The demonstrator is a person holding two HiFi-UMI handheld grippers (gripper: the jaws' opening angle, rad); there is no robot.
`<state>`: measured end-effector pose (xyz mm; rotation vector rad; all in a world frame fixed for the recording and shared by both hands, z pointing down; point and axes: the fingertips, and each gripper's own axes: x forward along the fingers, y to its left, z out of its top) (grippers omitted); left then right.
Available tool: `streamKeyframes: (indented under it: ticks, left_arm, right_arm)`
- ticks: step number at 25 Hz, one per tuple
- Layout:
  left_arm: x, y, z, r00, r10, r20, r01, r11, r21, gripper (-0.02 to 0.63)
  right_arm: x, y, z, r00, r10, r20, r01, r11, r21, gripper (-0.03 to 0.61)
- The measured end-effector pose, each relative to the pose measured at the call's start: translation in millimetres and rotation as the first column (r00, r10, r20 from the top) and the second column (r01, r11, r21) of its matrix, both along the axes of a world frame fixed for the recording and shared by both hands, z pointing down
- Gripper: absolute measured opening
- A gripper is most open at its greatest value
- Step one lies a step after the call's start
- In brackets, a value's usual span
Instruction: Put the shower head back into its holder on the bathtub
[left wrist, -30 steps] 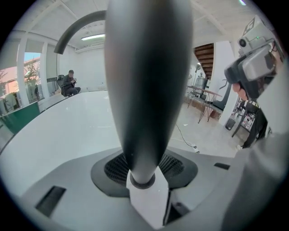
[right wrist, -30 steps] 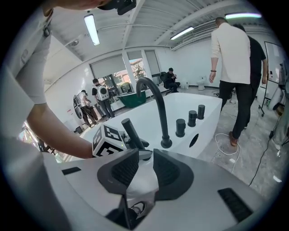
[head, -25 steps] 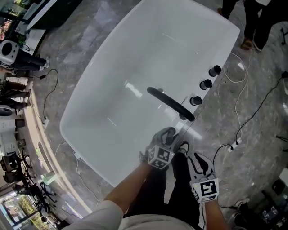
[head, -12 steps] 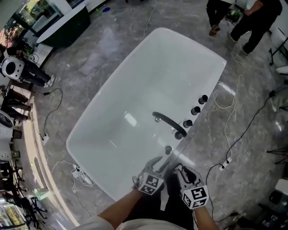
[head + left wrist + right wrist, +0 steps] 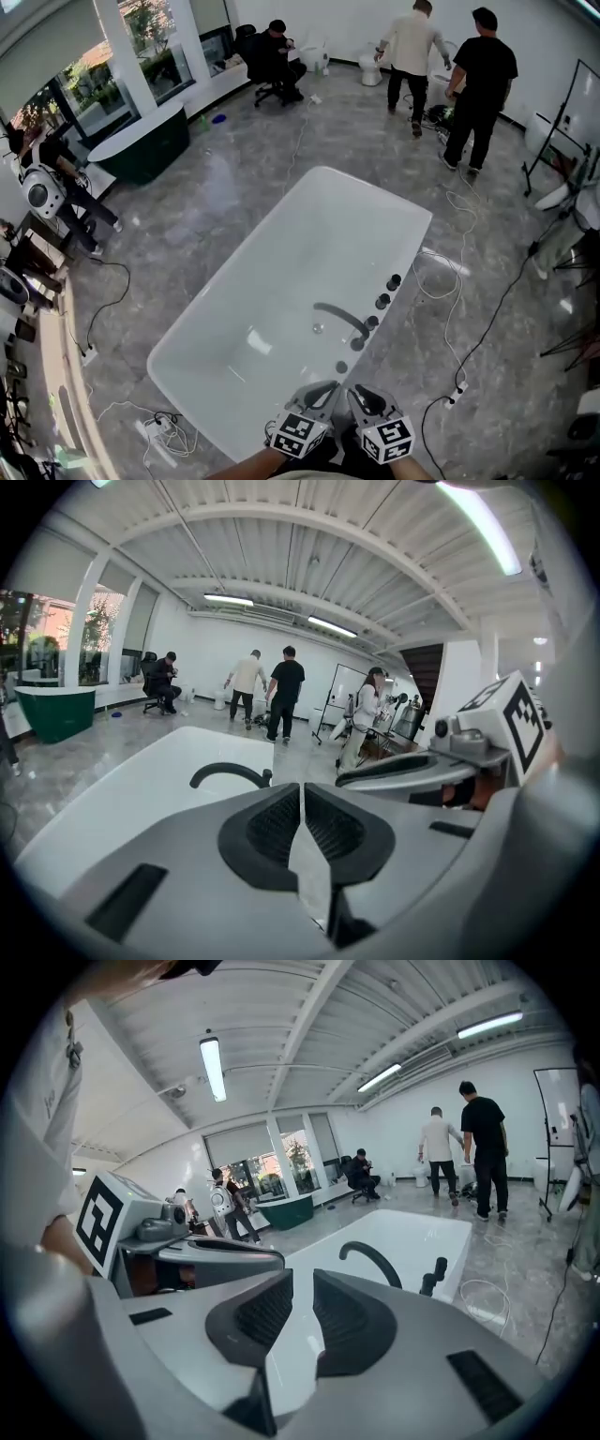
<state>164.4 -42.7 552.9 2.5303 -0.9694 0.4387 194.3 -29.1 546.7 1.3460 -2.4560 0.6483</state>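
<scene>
The white bathtub (image 5: 281,272) lies below me, with a black curved spout (image 5: 342,319) and a row of black knobs (image 5: 382,301) on its right rim. A dark round fitting (image 5: 340,367) ends that row nearest me. I cannot make out the shower head at this size. My left gripper (image 5: 319,394) hangs over the tub's near corner. Its jaws have just been closing and now meet with nothing between them (image 5: 300,794). My right gripper (image 5: 364,398) is beside it, jaws slightly apart and empty (image 5: 302,1283). Both gripper views show the spout (image 5: 230,772) (image 5: 370,1255) ahead.
Cables (image 5: 459,272) and a power strip (image 5: 455,396) trail over the grey floor right of the tub, and more cable (image 5: 159,427) lies at its near left. Two people stand at the back (image 5: 483,66) and one sits (image 5: 272,52). A dark green tub (image 5: 155,141) stands far left.
Both grippers have pulled back and risen from the tub rim by the spout. The left jaws, open a second ago, have closed. The head view now takes in the whole room.
</scene>
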Motion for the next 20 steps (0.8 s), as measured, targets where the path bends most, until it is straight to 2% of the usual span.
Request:
streamKeyframes:
  ticks: [3,8,13,20]
  left_arm:
    - [0.9,-8.7,-32.1,1.0,-0.016,-0.021,0.017,0.999,0.04,0.015]
    - [4.3,-4.5,-77.0,0.998,-0.028,-0.053,0.033,0.996,0.079,0.011]
    - [0.7,-7.6,-105.8,0.996,-0.044,-0.072,0.053,0.99,0.129,0.008]
    - [2.9,-2.4,-121.0,0.994,-0.069,-0.086,0.081,0.985,0.155,0.008]
  right_arm:
    - [-1.0,-13.6,-26.3,1.0,0.013,-0.002,-0.013,0.997,0.073,0.072]
    - [-6.1,-11.7,-69.3,1.0,0.006,-0.007,-0.005,0.989,0.146,0.066]
    - [-9.9,-6.8,-90.4,1.0,0.008,0.0,-0.008,0.984,0.178,0.051]
    - [-11.6,-1.2,-109.5,1.0,0.008,0.011,-0.01,0.978,0.208,0.043]
